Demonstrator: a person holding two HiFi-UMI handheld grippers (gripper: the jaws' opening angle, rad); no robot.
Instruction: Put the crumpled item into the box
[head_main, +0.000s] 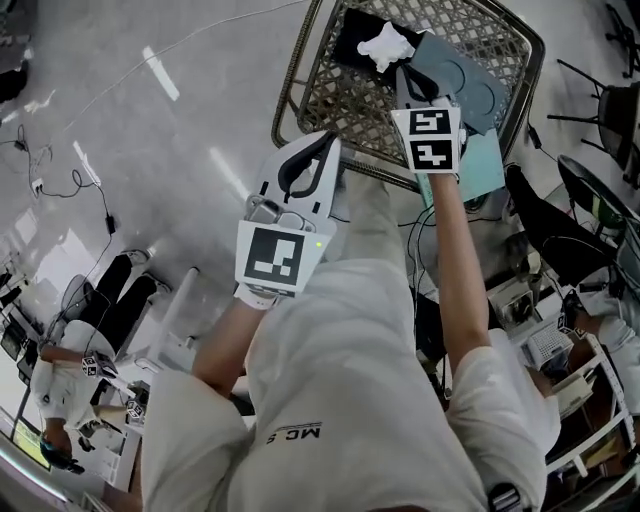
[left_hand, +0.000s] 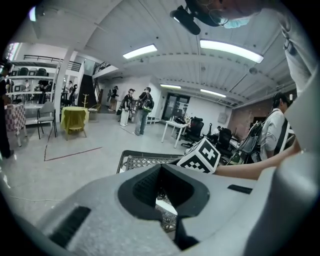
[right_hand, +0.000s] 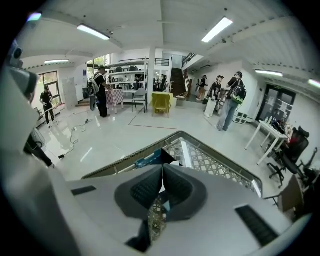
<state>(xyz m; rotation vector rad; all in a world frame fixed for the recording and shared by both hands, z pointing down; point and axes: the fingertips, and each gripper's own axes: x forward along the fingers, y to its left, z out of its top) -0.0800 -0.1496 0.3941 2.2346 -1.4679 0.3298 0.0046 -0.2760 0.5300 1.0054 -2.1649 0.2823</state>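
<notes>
Fingers (left_hand: 145, 189) of the left gripper (head_main: 328, 142) are pressed together at the tips with nothing between them, right at the near rim of the lattice basket (head_main: 292, 78). The right gripper (head_main: 403, 72) has its fingers (right_hand: 178, 189) closed and empty as well, and reaches in over the basket's near right part. Toward the basket's far side, the white crumpled item (head_main: 386, 46) lies inside on a black sheet (head_main: 348, 38), just beside a grey-blue tray (head_main: 470, 90). A teal sheet (head_main: 482, 165) sticks out at the basket's near right corner. Left of the basket the glossy floor (head_main: 180, 130) lies open. Right of it, black chairs (head_main: 612, 108) and cables crowd close. The person's white shirt (head_main: 330, 380) carries upside-down letters, of which "MC" can be read.
</notes>
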